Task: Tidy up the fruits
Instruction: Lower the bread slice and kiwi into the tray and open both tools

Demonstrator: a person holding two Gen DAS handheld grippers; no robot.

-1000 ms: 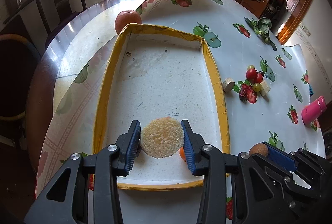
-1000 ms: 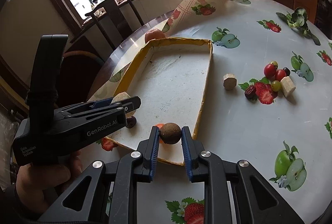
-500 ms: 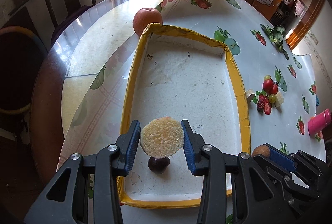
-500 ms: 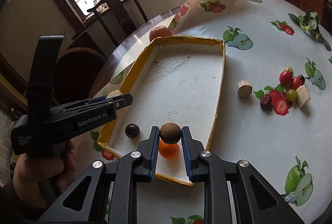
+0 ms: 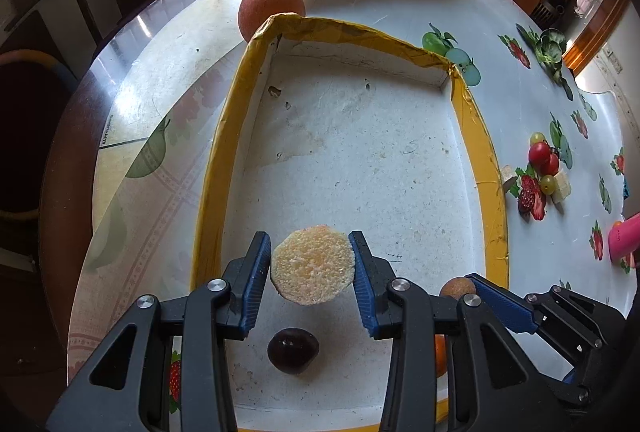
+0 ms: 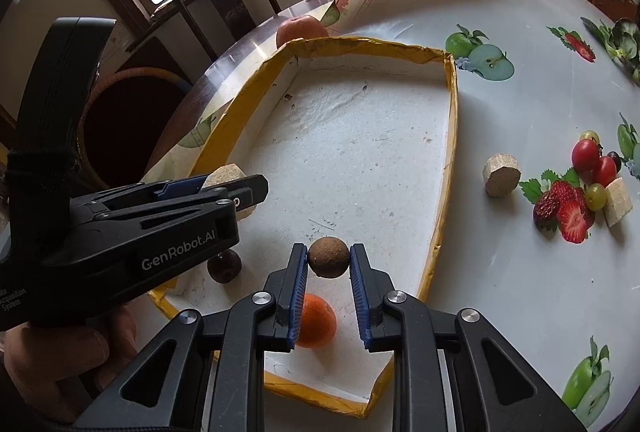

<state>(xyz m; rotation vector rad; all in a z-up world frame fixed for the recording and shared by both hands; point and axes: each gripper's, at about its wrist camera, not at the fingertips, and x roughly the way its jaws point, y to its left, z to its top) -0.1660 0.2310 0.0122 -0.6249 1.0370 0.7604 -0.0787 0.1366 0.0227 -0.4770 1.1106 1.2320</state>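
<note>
Your left gripper (image 5: 312, 266) clamps a pale round slice (image 5: 313, 264); your right gripper (image 6: 329, 258) clamps a brown ball-shaped fruit (image 6: 328, 257). Both hang over the near end of the yellow-rimmed tray (image 5: 478, 152), which holds a dark plum (image 5: 293, 350) and an orange (image 6: 316, 320). An apple (image 5: 270, 6) sits outside its far left corner.

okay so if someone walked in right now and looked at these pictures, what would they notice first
Both grippers hang over the yellow-rimmed tray, each clamping something: the left gripper a pale round slice, the right gripper a small brown ball. A dark plum and an orange already lie in the tray's near end.
</note>
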